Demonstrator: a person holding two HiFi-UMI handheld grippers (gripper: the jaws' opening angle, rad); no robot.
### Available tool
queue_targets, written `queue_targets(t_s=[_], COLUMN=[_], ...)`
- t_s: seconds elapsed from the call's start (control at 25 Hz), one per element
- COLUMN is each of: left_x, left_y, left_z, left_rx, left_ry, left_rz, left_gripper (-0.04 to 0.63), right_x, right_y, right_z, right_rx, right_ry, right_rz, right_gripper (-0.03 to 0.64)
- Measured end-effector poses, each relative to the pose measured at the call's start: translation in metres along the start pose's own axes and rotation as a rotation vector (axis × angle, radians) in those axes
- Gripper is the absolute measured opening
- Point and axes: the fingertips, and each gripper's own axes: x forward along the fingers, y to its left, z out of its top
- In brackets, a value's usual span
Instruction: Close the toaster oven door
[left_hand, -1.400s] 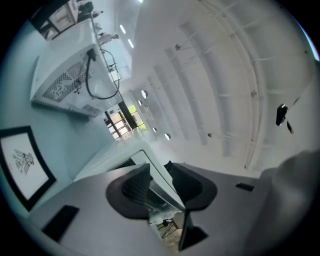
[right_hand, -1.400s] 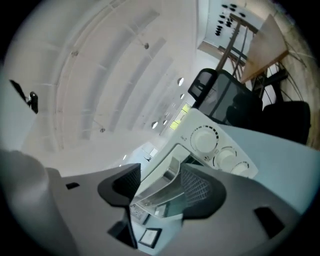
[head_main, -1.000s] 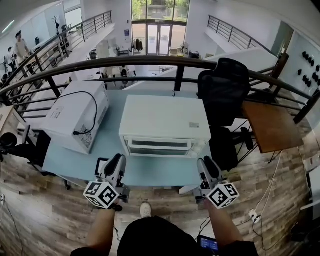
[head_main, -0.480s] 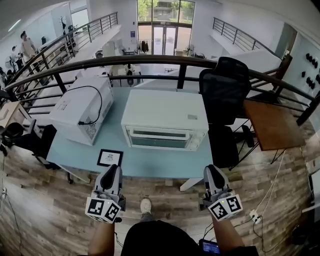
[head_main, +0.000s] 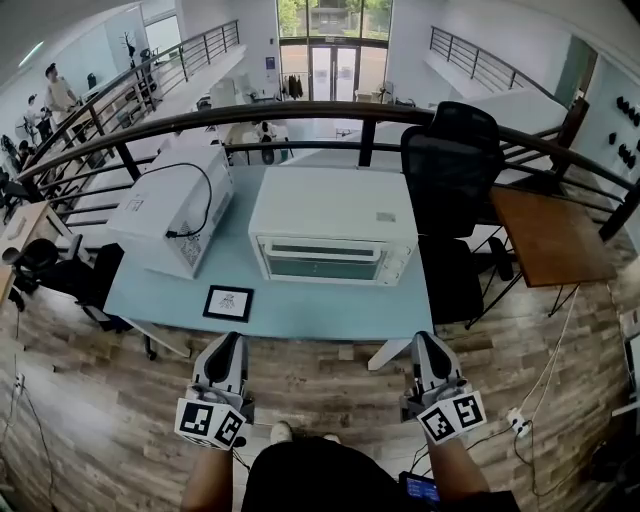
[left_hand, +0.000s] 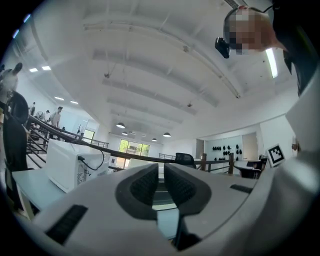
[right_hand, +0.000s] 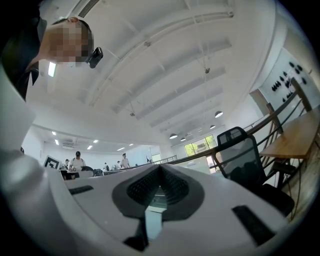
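The white toaster oven (head_main: 330, 225) stands on the light blue table (head_main: 300, 312), its glass door (head_main: 322, 262) upright and flush with the front. Both grippers hang over the wooden floor, short of the table's near edge and apart from the oven. My left gripper (head_main: 224, 360) (left_hand: 161, 167) is closing: only a narrow slit is left between its pads, with nothing in it. My right gripper (head_main: 430, 358) (right_hand: 160, 170) is shut, its pads meeting at the tips, and it holds nothing.
A white microwave (head_main: 175, 205) (left_hand: 70, 160) with a black cord sits left of the oven. A small framed picture (head_main: 228, 302) lies near the table's front left. A black chair (head_main: 450, 160) and a wooden desk (head_main: 550, 235) stand to the right, with a dark railing (head_main: 300, 112) behind.
Both grippers have drawn back from the table's front edge to over the floor. The framed picture, hidden by the left gripper before, now shows. The oven door looks the same.
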Motion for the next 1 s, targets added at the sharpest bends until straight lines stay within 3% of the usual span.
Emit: queue_targets(t_s=[1.0], left_x=[-0.018], left_y=[0.057], left_z=[0.017], left_rx=[-0.076], left_ry=[-0.046], left_rz=[-0.068], left_gripper=[0.035], right_x=[0.032], right_y=[0.072], right_z=[-0.010], right_rx=[-0.011], right_ry=[-0.005], right_rz=[-0.014], right_gripper=[-0.003])
